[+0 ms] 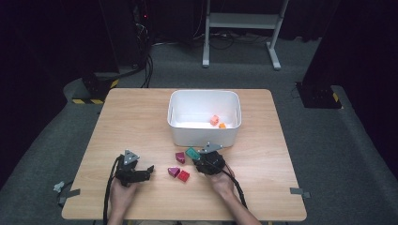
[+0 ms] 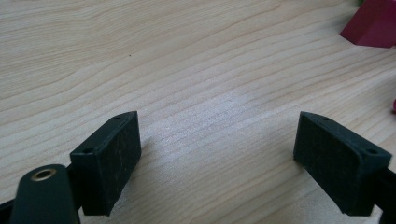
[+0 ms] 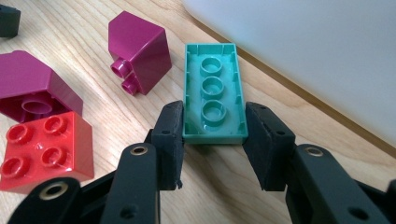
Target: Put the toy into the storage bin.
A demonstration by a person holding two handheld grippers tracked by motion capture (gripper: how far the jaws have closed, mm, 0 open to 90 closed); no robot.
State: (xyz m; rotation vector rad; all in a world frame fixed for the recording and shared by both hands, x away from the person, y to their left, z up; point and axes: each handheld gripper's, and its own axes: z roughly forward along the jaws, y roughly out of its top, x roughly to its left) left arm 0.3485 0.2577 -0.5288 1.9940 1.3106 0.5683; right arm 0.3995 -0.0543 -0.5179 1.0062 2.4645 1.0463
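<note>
My right gripper (image 3: 214, 136) is shut on the near end of a teal brick (image 3: 214, 88) that lies underside up on the wooden table, right beside the white bin's wall (image 3: 303, 51). In the high view this right gripper (image 1: 197, 157) holds the teal brick (image 1: 192, 152) just in front of the bin (image 1: 204, 92). Left of it lie two magenta bricks (image 3: 140, 51) (image 3: 32, 86) and a red brick (image 3: 44, 149). My left gripper (image 1: 149, 169) rests on the table at the left, open, with bare wood between its pads (image 2: 217, 158).
Two orange bricks (image 1: 214, 120) (image 1: 222, 125) lie inside the bin. A magenta brick (image 2: 373, 23) sits at the top right corner of the left gripper view. Cables trail from both grippers toward the table's front edge. Tape marks the front corners.
</note>
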